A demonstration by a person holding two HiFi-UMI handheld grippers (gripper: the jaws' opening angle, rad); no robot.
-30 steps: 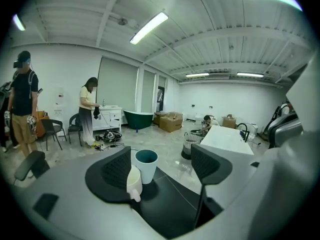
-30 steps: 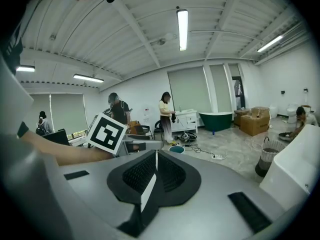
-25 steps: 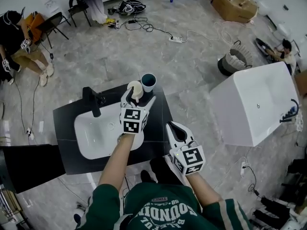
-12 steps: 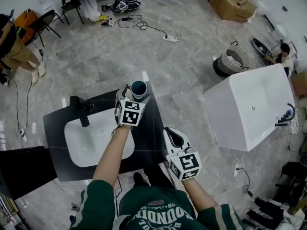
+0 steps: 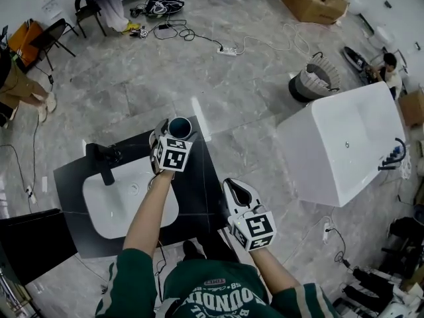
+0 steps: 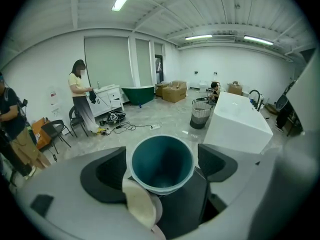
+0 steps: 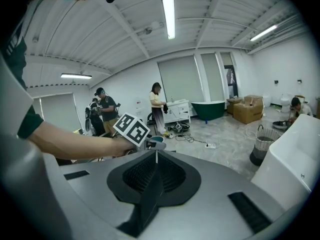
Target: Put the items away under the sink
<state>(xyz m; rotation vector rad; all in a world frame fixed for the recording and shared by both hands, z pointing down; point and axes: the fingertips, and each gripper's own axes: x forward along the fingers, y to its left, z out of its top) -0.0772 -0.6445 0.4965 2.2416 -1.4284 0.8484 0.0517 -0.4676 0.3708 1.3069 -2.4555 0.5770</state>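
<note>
Your left gripper [image 5: 173, 138] is down at the far right corner of the black counter [image 5: 199, 197], tilted downward. Its jaws are spread wide and have just been opening. The teal cup [image 6: 162, 161] stands upright between them, mouth up. In the left gripper view there's a thin gap on each side between the cup's rim and the pads, so you're around it but not squeezing it.

There's also a round cream thing [image 6: 139, 204] just in front of the cup, up against the left-hand jaw. It overlaps the cup's lower edge in that view. Honestly can't tell what it is.

Your right gripper [image 7: 156, 159] is a different story. Its jaws are pressed together with nothing in them. It hangs just off the near right edge of the counter, well apart from the cup but pointing roughly that way. From its own view you can see your left forearm and just a sliver of the cup past the jaw tips.

The white sink [image 5: 122, 207] is set into the counter left of the cup, with the black tap [image 5: 99, 163] on its far left side. Off to the right on the floor is a white bathtub [image 5: 344, 138], with a basket [image 5: 311, 81] beyond it. In the left gripper view a person [image 6: 80, 96] stands at the back of the room.
</note>
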